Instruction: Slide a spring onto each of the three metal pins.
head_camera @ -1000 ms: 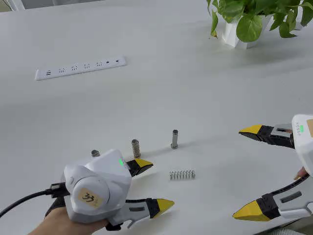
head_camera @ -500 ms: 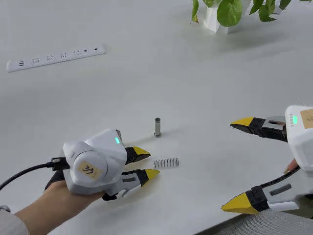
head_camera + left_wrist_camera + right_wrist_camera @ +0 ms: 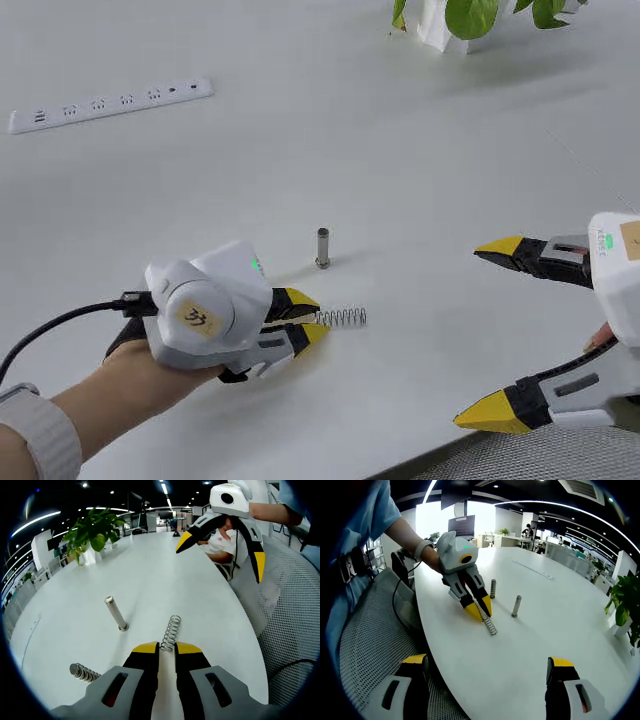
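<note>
- A white desk (image 3: 300, 180) seen from above, with the person's two handheld tools over its near edge.
- The left tongs (image 3: 316, 314), yellow-tipped and held in a hand that wears a pale wristband (image 3: 45, 440), lie low on the desk and point to the right. A black cable (image 3: 60, 330) trails from the back of the tool.
- The jaws of the left tongs are drawn almost together, clenched on the near end of a loose spring (image 3: 343, 317). The rest of the spring lies flat on the desk, stretching away from the tips.
- In the left gripper view, the spring (image 3: 171, 630) runs straight ahead from the narrow gap between the left tongs (image 3: 167, 647).
- A bare pin (image 3: 323, 247) stands upright on the desk just beyond the spring, apart from it.
- In the right gripper view, a second pin (image 3: 493, 588) stands upright behind the left tool, with a coil wound round its shaft. It is near the bare pin (image 3: 516, 606).
- The right tongs (image 3: 480, 335) hang at the right edge, well apart from the spring. They are released, jaws spread wide, with nothing between them.
- A white power strip (image 3: 110, 103) lies at the far left of the desk.
- A leafy potted plant (image 3: 470, 15) sits at the far right.
</note>
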Motion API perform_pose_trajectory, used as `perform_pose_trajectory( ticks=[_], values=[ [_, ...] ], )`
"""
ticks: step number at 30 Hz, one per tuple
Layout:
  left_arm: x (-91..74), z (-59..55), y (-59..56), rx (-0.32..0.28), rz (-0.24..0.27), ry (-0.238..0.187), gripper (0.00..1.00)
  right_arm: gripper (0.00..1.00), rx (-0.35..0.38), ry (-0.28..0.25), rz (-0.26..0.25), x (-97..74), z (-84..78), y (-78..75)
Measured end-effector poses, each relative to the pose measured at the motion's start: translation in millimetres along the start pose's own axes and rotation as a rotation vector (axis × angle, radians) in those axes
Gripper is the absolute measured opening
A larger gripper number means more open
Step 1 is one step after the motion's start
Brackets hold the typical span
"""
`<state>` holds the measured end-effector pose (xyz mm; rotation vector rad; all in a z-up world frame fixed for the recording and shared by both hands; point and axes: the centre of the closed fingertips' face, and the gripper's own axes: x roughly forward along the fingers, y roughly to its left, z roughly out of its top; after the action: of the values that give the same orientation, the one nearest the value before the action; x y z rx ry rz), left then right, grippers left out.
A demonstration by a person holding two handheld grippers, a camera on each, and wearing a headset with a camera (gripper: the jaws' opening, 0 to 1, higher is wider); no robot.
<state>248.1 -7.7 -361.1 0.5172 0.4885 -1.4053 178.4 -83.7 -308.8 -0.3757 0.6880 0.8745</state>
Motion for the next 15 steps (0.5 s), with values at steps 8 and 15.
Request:
perform_pose_trajectory(
  ticks=[8,15],
  values=[
    [5.0,-1.4,-0.1,-0.004,-0.003,0.019,0.07,0.97,-0.006,0.009,0.004,-1.6,-3.7,-0.2],
    [3.9,-1.0,0.1,-0.034,0.014,0.002,0.07,0.97,0.002,0.012,0.009,-0.5,-7.0,4.8]
  ],
)
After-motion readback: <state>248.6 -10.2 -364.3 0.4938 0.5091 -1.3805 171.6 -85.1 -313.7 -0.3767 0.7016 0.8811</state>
